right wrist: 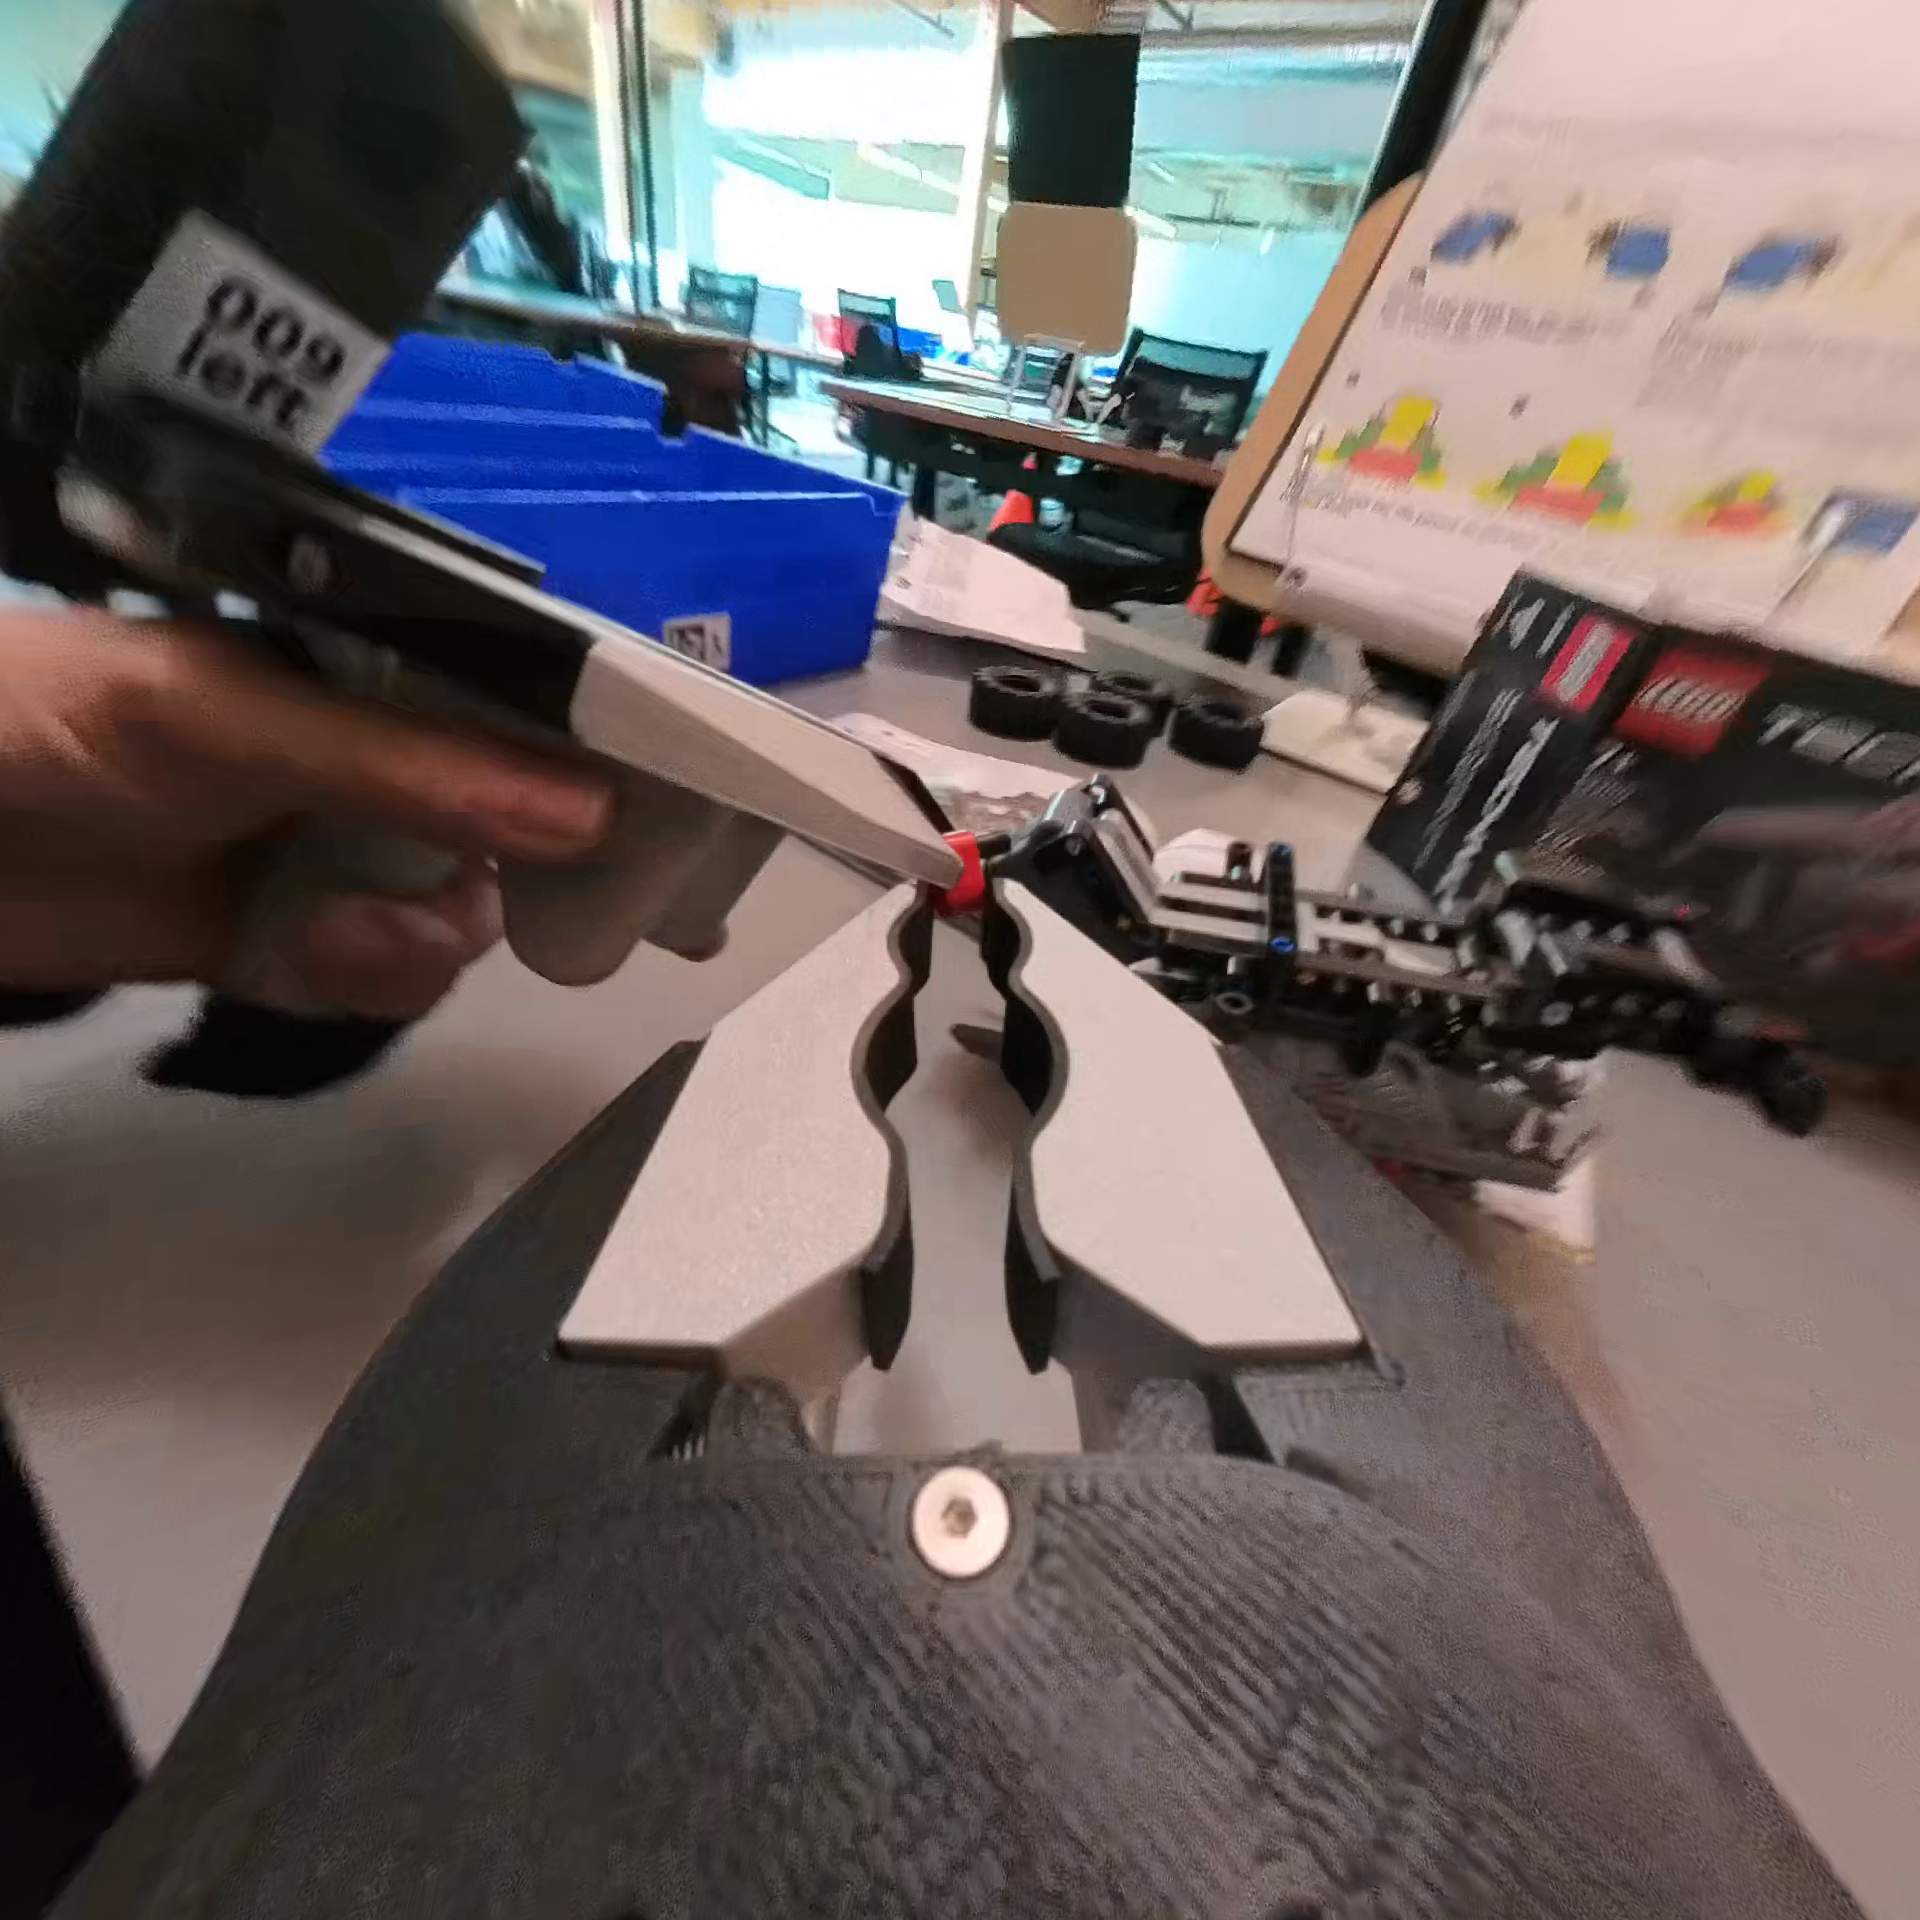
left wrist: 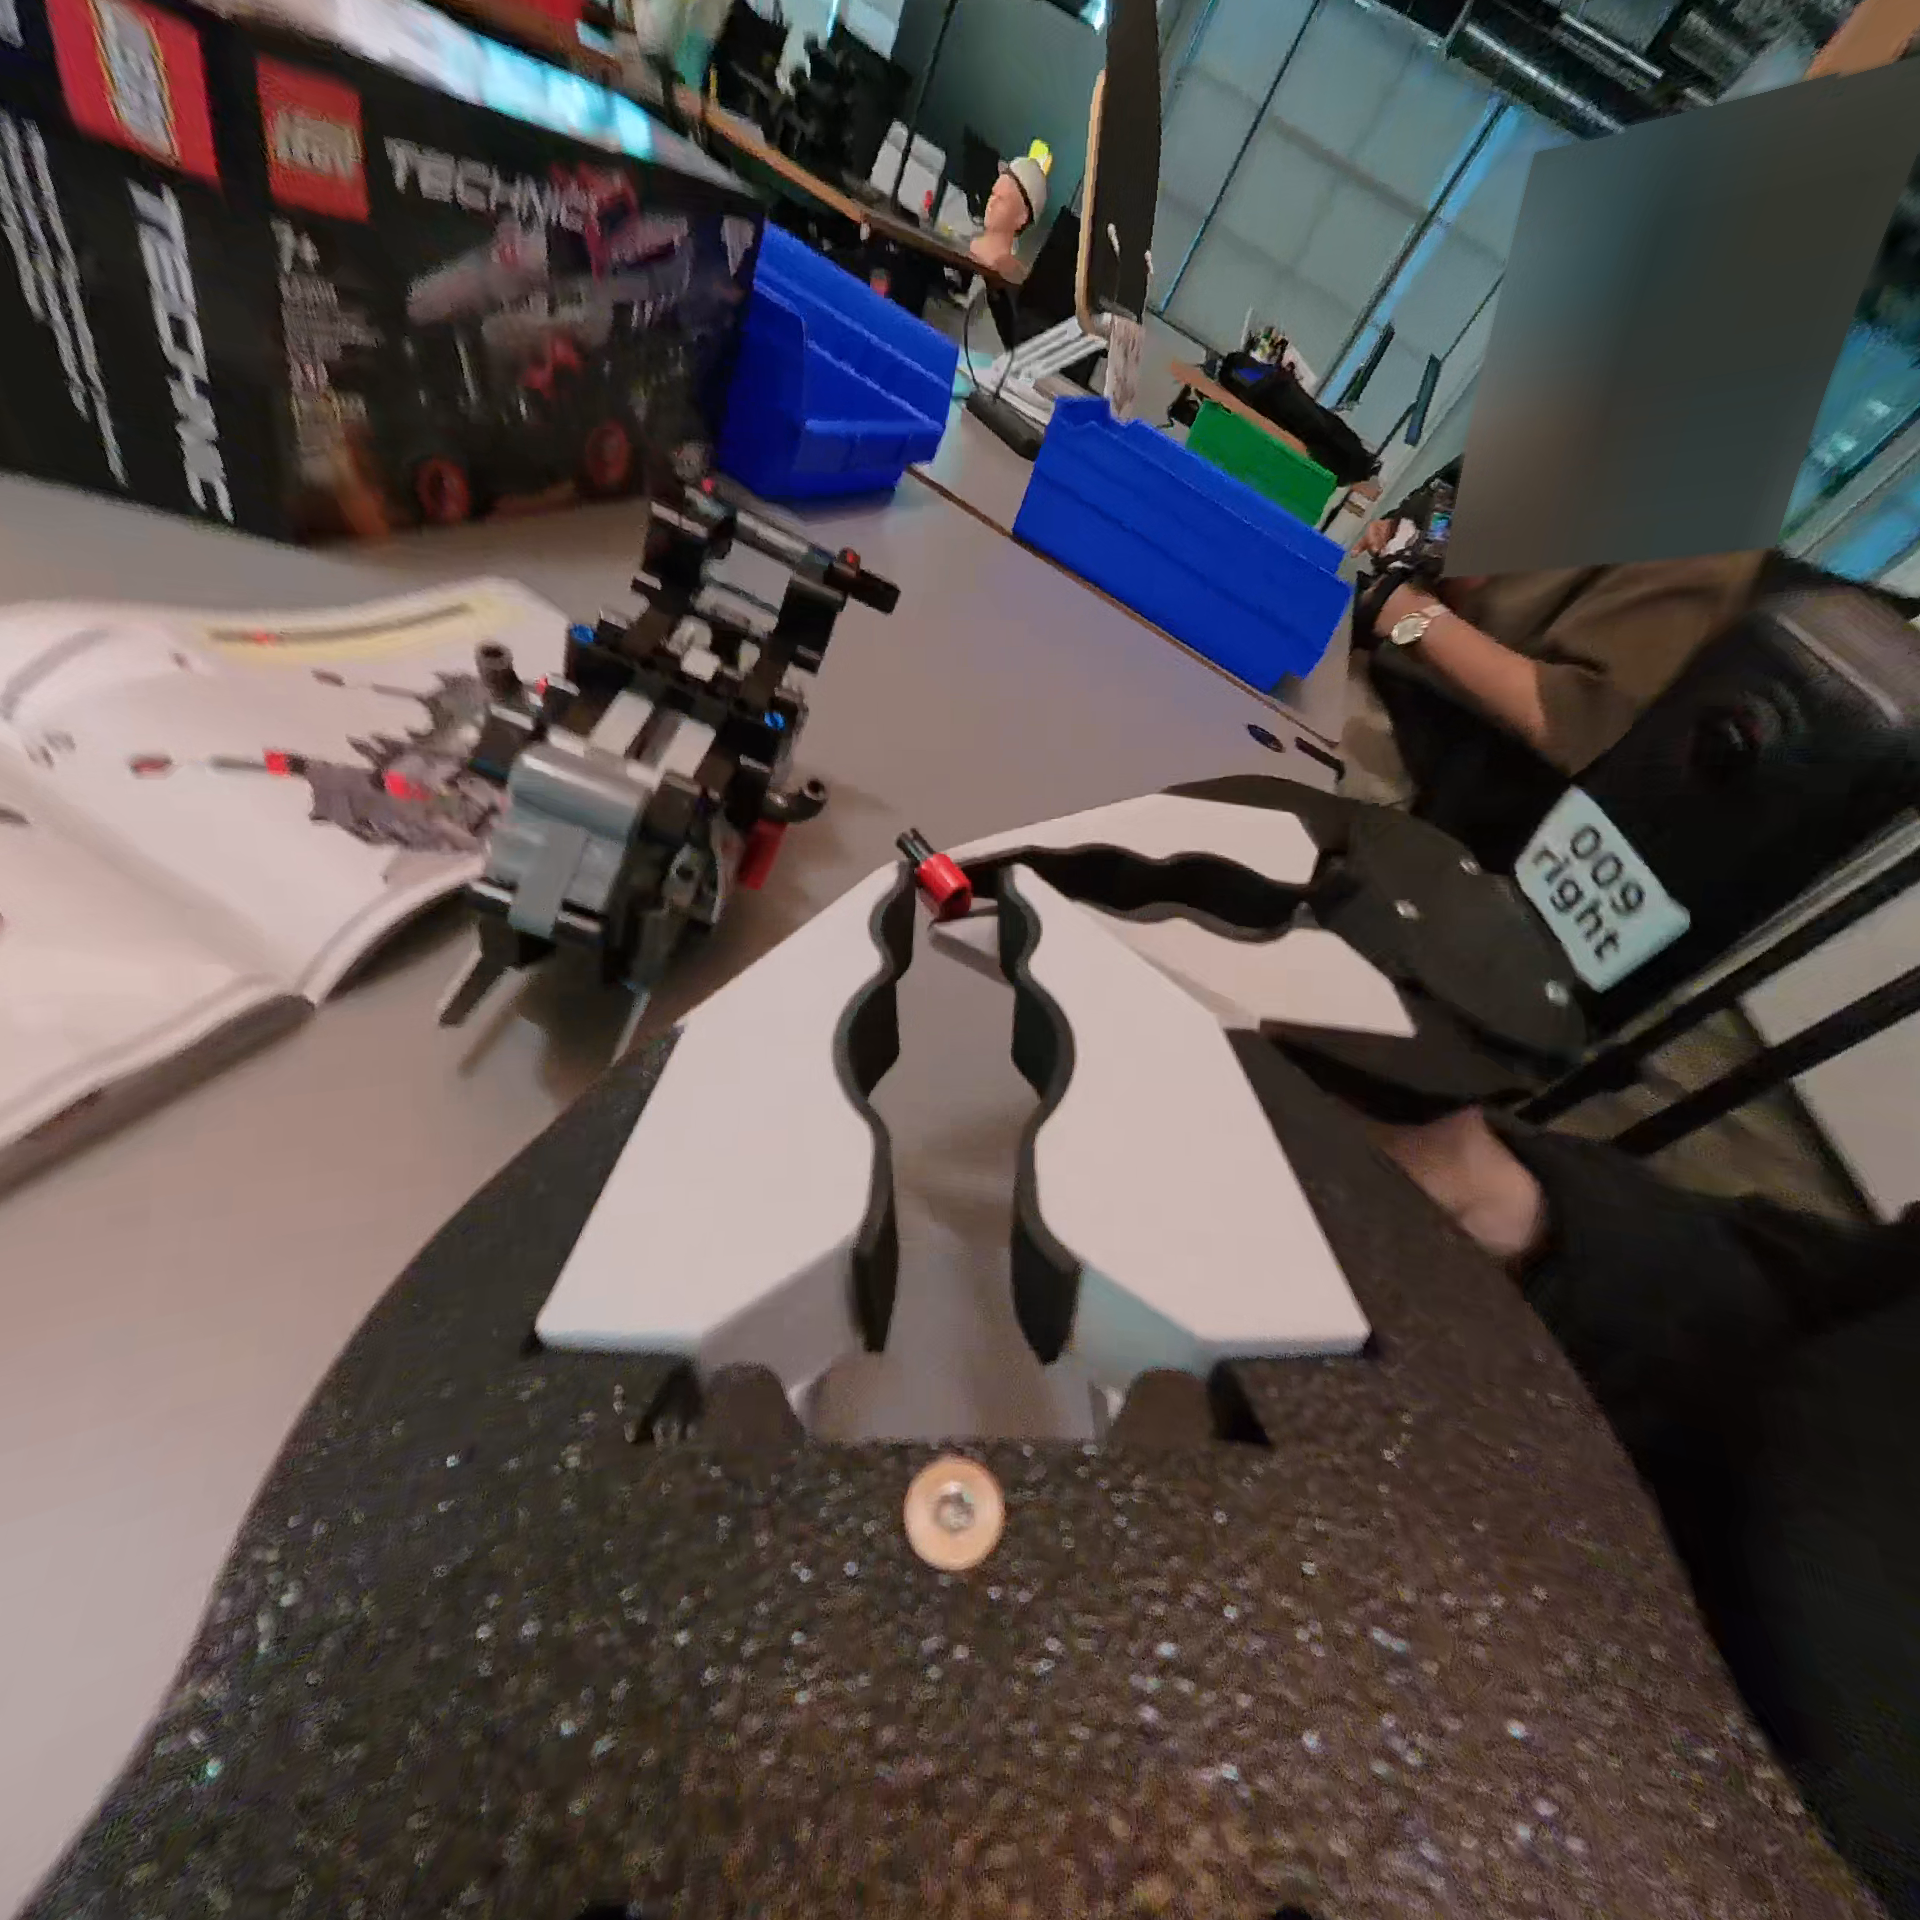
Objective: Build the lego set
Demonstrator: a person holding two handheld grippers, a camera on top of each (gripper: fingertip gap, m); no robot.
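The partly built Lego vehicle [left wrist: 665, 748], a black and grey frame of beams with small blue and red pins, stands on the grey desk [left wrist: 208, 1195] left of centre in the left wrist view, its near end against an open instruction booklet [left wrist: 187, 790] at the left edge. Behind it, across the upper left of the frame, stands the black Lego box [left wrist: 312, 312]. Two blue storage bins [left wrist: 831, 374] sit farther back toward upper centre, with a green bin [left wrist: 1257, 462] just behind the nearer one.

In the right wrist view the same model [right wrist: 1351, 935] stretches across centre right. Four loose black tyres [right wrist: 1112, 712] lie grouped on the desk beyond it, a printed board with coloured brick pictures [right wrist: 1621, 343] leans at upper right, and the box [right wrist: 1621, 748] stands below it.

A small red bush on a short black axle [left wrist: 940, 881] is the part being handled, above the desk and in front of the model. The left hand-held gripper [left wrist: 951, 896] has its fingertips pinching this red piece. The right hand-held gripper [right wrist: 954, 899] meets it at the same spot; its fingertips also press on the red piece [right wrist: 961, 871] from both sides. Nothing stands between the piece and the model, which lies just beyond it.
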